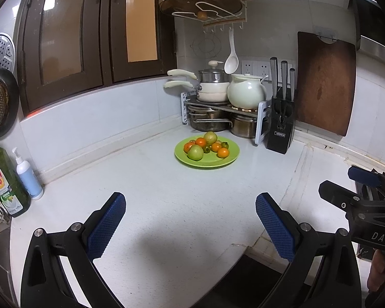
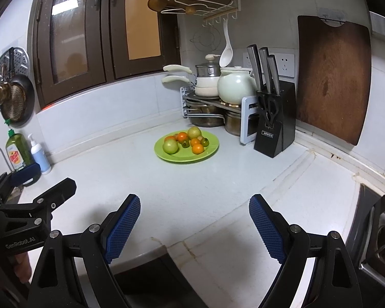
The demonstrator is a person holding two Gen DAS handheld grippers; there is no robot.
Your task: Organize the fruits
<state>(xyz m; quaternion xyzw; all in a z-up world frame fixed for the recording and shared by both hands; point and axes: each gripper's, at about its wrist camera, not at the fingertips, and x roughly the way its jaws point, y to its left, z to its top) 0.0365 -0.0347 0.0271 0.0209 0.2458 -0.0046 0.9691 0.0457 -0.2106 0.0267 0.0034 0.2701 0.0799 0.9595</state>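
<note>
- Setting: a kitchen corner with a white countertop (image 1: 166,205), pale tiled walls and dark brown wall cabinets (image 1: 89,38) at upper left.
- Left gripper (image 1: 191,220): jaws spread wide, blue ribbed pads (image 1: 106,227) facing each other, nothing between them; it hovers over bare countertop near the front edge.
- Right gripper (image 2: 195,225): jaws likewise spread wide and empty, blue pads (image 2: 123,231) clear of any object; it sits beside the left gripper, each visible at the edge of the other's view.
- Green plate (image 1: 225,160): rests on the countertop ahead of both grippers, well apart from the fingertips, toward the corner.
- Fruits (image 1: 208,146): piled on the plate; two larger green ones, several orange ones and some small dark green ones, touching one another.
- Pot rack (image 1: 218,107): behind the plate, in the corner, carrying cream pans and a pale pot.
- Knife block (image 1: 281,128): black, to the right of the rack.
- Cutting board (image 1: 326,82): dark wood, leaning upright against the right wall beyond the knife block.
- Dish soap bottle (image 1: 5,182) and white pump bottle (image 1: 28,174): far left of the left gripper, against the wall.
</note>
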